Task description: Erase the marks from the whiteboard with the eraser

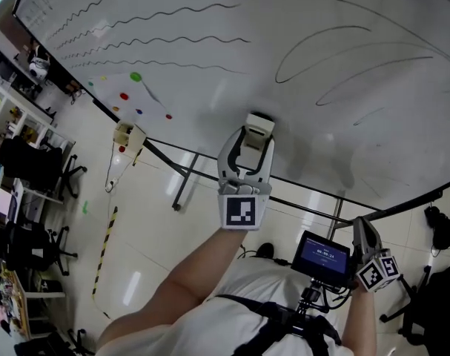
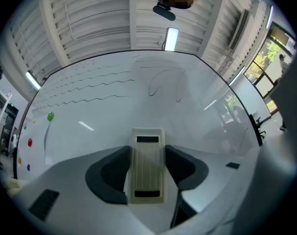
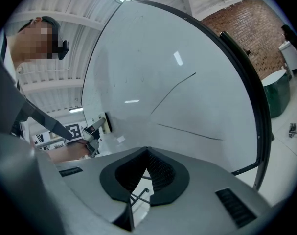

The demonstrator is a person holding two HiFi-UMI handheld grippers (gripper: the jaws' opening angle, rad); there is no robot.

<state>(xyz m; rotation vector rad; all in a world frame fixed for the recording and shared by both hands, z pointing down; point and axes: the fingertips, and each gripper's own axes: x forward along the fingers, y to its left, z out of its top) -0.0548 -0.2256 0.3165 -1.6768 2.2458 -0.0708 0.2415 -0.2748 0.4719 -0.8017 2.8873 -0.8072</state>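
The whiteboard (image 1: 210, 87) fills the head view, with wavy black lines (image 1: 150, 47) at upper left and long curved strokes (image 1: 343, 58) at upper right. My left gripper (image 1: 248, 136) is shut on a cream eraser (image 1: 259, 127), which is held at the board's lower part beside a grey smudged patch (image 1: 306, 150). In the left gripper view the eraser (image 2: 148, 170) sits lengthwise between the dark pads, facing the whiteboard (image 2: 138, 111). My right gripper (image 1: 362, 233) hangs low at the right, away from the board. Its jaws (image 3: 147, 152) are shut on nothing, and the eraser (image 3: 107, 123) shows far left.
Green (image 1: 136, 76) and red (image 1: 124, 95) magnets stick to the board's left part. A cream box (image 1: 128, 134) hangs at the board's lower edge. A small screen (image 1: 323, 254) is mounted by my right hand. Office chairs (image 1: 39, 169) stand left; a black-yellow strip (image 1: 104, 247) crosses the floor.
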